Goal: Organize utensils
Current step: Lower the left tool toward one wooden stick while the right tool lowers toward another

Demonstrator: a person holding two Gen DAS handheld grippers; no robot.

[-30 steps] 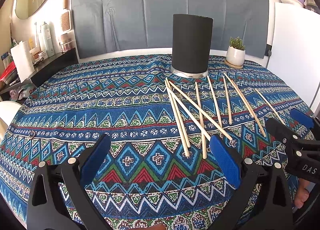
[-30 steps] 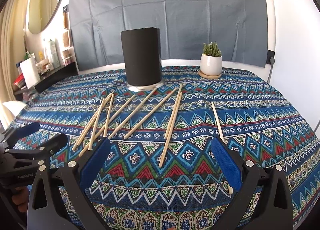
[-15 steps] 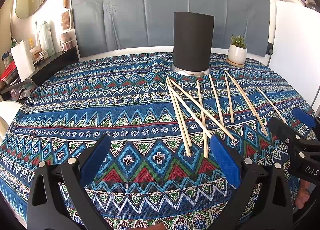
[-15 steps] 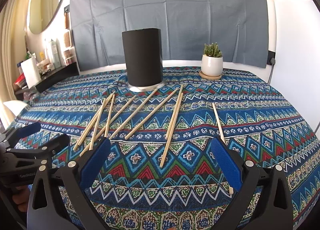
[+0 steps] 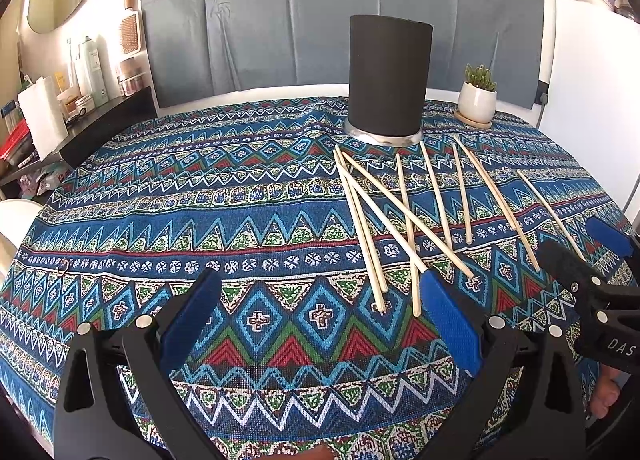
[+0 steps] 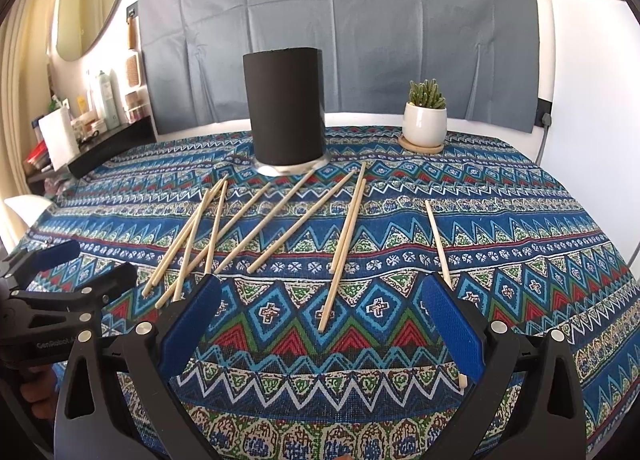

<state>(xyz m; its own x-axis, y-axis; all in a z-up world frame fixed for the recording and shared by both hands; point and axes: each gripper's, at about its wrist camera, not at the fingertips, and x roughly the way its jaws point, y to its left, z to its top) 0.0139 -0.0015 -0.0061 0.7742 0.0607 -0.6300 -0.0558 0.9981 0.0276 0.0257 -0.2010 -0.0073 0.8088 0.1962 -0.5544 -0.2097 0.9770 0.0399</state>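
Several wooden chopsticks (image 5: 404, 216) lie fanned on the patterned tablecloth in front of a tall black holder (image 5: 387, 80); they also show in the right wrist view (image 6: 280, 220), below the holder (image 6: 285, 108). My left gripper (image 5: 320, 312) is open and empty, its right pad near the chopstick tips. My right gripper (image 6: 320, 312) is open and empty; one lone chopstick (image 6: 438, 244) runs behind its right pad. Each gripper shows at the edge of the other's view: the right gripper (image 5: 584, 252), the left gripper (image 6: 76, 272).
A small cactus in a white pot (image 6: 425, 120) stands at the back right of the table (image 6: 520, 220). A white panel (image 6: 592, 100) rises at the right. A shelf with bottles and paper towel (image 5: 60, 112) is at the left.
Both grippers have moved slightly forward toward the holder and chopsticks. Both stay open. Nothing on the table has moved.
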